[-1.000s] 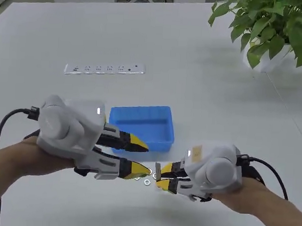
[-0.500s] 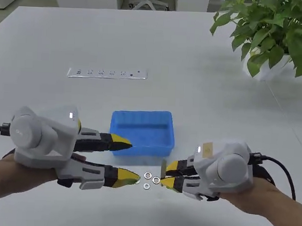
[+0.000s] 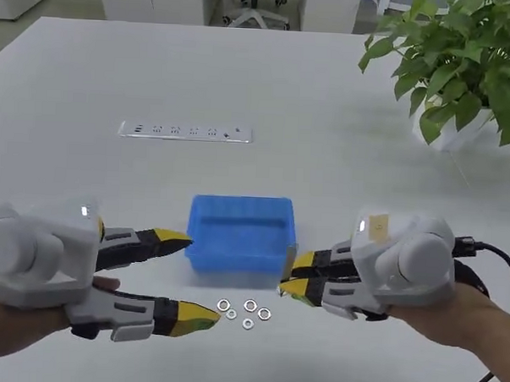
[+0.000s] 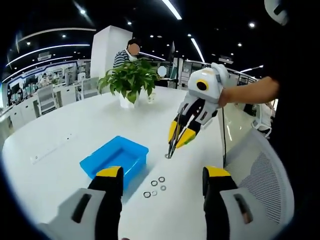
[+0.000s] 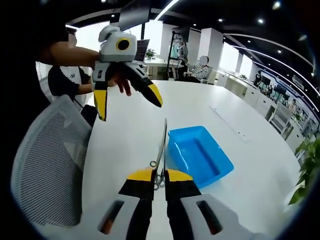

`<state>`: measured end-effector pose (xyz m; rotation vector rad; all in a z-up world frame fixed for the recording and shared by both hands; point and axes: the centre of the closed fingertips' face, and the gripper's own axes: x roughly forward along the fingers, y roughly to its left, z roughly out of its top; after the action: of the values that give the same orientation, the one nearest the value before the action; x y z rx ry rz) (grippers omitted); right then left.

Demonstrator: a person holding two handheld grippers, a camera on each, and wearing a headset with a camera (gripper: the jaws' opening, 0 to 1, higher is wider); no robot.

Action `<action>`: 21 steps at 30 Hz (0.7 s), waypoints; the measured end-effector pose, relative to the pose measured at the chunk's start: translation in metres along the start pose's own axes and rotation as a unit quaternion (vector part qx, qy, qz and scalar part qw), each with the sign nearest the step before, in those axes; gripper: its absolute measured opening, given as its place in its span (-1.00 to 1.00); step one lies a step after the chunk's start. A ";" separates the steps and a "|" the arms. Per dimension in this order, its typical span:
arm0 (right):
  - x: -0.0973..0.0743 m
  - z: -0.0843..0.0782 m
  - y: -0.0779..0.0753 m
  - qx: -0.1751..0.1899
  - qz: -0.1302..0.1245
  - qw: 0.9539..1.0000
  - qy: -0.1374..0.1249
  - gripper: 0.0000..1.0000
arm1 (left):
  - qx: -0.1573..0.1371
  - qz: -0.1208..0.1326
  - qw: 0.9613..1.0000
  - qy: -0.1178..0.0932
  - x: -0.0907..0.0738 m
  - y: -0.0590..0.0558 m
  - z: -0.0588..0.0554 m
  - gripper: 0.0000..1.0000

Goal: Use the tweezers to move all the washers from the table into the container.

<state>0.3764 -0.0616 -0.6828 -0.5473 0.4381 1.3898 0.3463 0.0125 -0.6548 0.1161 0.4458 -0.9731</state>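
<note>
The white table (image 3: 342,144) runs out of the head view on every side. From the blue container (image 3: 240,231), the leafy plant (image 3: 464,65) stands at 2 o'clock, cut off by the top and right edges, with its pot mostly hidden under the leaves. Your left gripper (image 3: 202,279) lies at 9 o'clock from the washers, its jaws spread wide with nothing between them. Part of its body is cut off by the left edge. Your right gripper (image 3: 287,274) sits at 3 o'clock from the washers, jaws drawn narrow and clamped on the tweezers (image 3: 288,260). The container lies between the two grippers and a little beyond them, and its floor looks bare. A white power strip (image 3: 186,132) lies well apart at 11 o'clock from the container. Its sockets are too small to make out. In the left gripper view the tweezers point down toward the table just beside the washers. Whether their tip touches the table or grips anything is too fine to tell. Five washers (image 3: 248,309) lie loosely clustered on the table at 6 o'clock from the container, near its front wall.
</note>
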 end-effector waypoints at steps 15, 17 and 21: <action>0.005 0.018 -0.034 -0.008 -0.007 1.000 -0.019 -0.82 | -0.015 0.036 0.999 -0.008 -0.007 0.014 -0.008 0.81; 0.007 0.019 -0.038 -0.008 -0.007 1.000 -0.022 -0.82 | -0.016 0.041 0.999 -0.006 -0.009 0.017 -0.011 0.85; 0.011 0.021 -0.045 -0.006 -0.008 1.000 -0.029 -0.83 | -0.018 0.047 0.999 -0.010 -0.012 0.020 -0.011 0.92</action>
<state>0.4219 -0.0448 -0.6681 -0.5173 0.3778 1.3909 0.3535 0.0361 -0.6624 0.0945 0.4363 -0.8719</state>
